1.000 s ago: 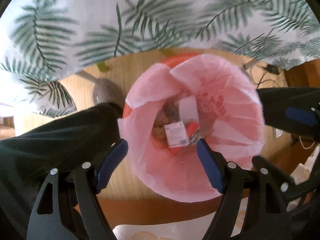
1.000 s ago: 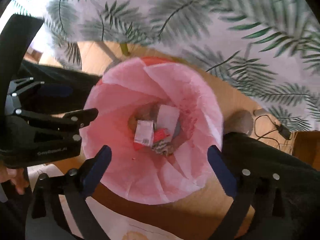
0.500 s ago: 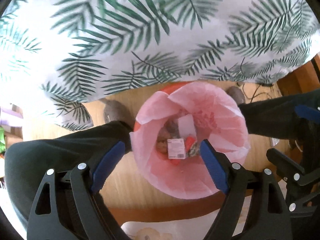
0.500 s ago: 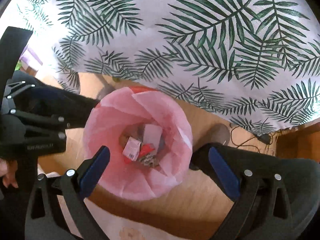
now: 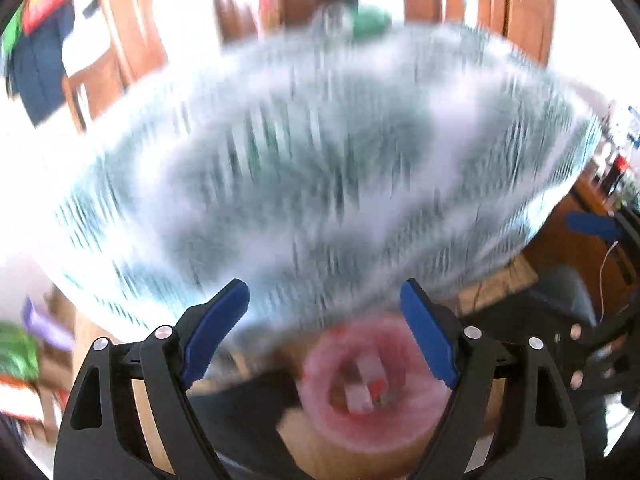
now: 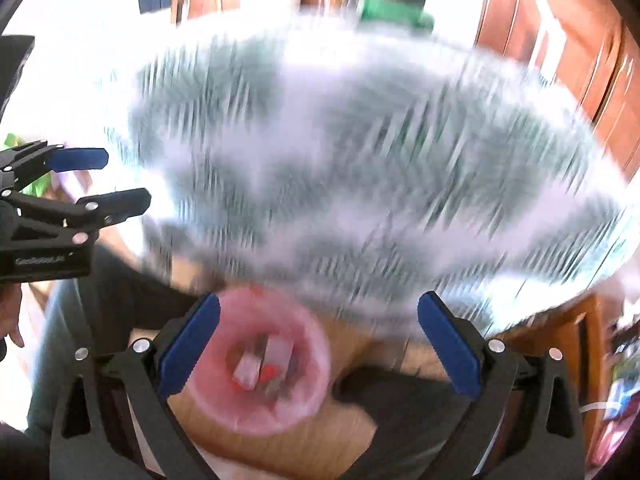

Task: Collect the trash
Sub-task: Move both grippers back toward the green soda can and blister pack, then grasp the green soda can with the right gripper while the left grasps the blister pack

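Note:
The bin with a pink liner [image 5: 316, 396] stands on the floor far below me, low in both wrist views [image 6: 308, 392]. Packets and wrappers [image 5: 362, 396] lie at its bottom [image 6: 256, 368]. My left gripper [image 5: 322, 300] hangs high above the bin, its jaws opening with nothing between them. It also shows side-on at the left of the right wrist view [image 6: 124, 178]. My right gripper [image 6: 320, 308] is open and empty, level with the left one. Both views are smeared by motion.
A table under a palm-leaf cloth [image 5: 320, 160] fills the middle of both views [image 6: 360, 160]. The person's dark trouser legs [image 6: 400, 408] flank the bin. Wooden chairs [image 5: 112, 52] and a wooden cabinet [image 6: 568, 40] stand behind. A green object [image 6: 396, 10] sits at the table's far end.
Both grippers have risen and tipped up. The bin has shrunk and slid to the bottom of the views, and the tabletop and room have come into sight. The left jaws have spread wider.

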A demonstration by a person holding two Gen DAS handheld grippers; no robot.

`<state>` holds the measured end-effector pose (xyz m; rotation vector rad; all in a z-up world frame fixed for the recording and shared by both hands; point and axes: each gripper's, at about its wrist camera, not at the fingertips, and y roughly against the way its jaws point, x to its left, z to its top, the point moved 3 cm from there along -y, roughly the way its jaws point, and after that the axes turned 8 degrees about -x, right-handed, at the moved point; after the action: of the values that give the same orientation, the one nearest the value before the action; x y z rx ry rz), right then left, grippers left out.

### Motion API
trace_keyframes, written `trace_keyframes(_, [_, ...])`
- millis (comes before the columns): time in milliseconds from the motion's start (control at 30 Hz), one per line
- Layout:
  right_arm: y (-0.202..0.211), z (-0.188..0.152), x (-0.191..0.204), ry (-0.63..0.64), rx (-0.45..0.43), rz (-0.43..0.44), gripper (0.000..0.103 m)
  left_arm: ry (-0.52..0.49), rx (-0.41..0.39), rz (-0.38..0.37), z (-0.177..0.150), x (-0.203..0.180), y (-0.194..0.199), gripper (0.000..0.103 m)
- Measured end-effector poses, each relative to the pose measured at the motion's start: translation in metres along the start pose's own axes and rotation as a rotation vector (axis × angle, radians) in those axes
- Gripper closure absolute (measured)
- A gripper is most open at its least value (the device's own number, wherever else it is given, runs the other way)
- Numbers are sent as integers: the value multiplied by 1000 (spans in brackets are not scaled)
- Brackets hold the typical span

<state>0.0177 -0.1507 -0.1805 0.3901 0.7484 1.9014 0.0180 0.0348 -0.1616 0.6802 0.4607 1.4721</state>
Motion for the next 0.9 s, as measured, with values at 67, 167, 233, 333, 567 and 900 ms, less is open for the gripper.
trace_keyframes(67, [3, 44, -14, 5, -66, -20, 5, -13, -60, -27, 42, 8, 9, 5])
trace_keyframes(167, [-10, 106, -34, -13, -105, -36, 5, -44, -106, -13, 91, 17, 2, 6])
trace_keyframes(233, [-28, 145, -51, -52, -121, -52, 5, -50, -116, -21, 120, 23, -11, 6])
trace_keyframes(333, [-75, 200, -84, -140, -103, -88, 5, -40, -125, -34, 159, 35, -34, 6])
trace_keyframes(567, [-161, 263, -111, -171, -70, -242, 5, -25, -90, -11, 210, 52, -103, 6])
trace_keyframes(900, [-214, 273, -101, -211, -7, -310, 5, -16, -76, -15, 216, 62, -130, 6])
